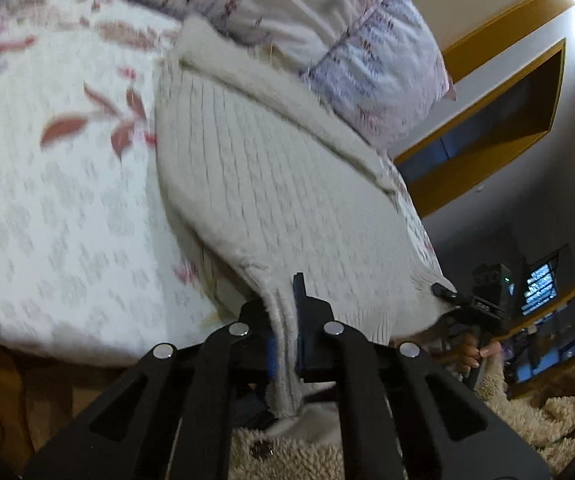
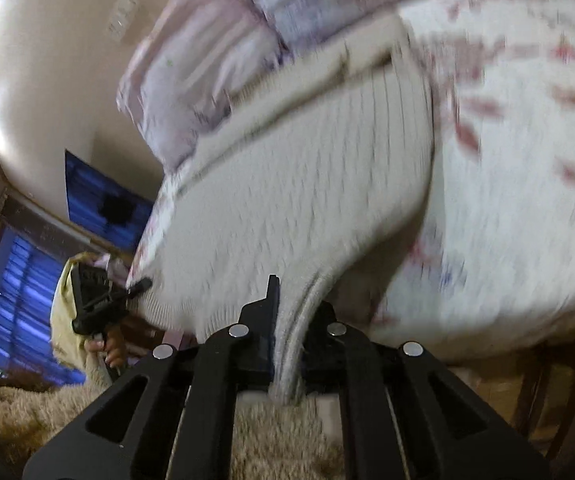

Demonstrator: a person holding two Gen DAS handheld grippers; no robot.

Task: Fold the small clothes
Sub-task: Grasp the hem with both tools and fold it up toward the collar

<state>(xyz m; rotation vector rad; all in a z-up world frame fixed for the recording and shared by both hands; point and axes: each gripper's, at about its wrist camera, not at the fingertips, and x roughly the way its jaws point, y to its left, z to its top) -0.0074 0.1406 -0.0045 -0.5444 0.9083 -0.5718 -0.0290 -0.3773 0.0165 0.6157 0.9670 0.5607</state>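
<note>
A cream ribbed knit sweater (image 1: 271, 184) lies spread on the floral bed, its near part lifted off the edge. My left gripper (image 1: 287, 312) is shut on one corner of its ribbed hem. The right gripper (image 1: 443, 292) shows at the right in the left wrist view, pinching the other corner. In the right wrist view my right gripper (image 2: 291, 312) is shut on the sweater (image 2: 295, 184) hem, and the left gripper (image 2: 139, 284) grips the far corner at the left. The hem is stretched between both grippers.
A floral bedsheet (image 1: 59, 208) covers the bed. Lilac patterned pillows (image 1: 371, 64) lie at the sweater's far end. A beige shaggy fabric (image 2: 255, 440) is below the grippers. Wooden wall shelves (image 1: 499, 120) and a screen (image 1: 539, 288) stand to the right.
</note>
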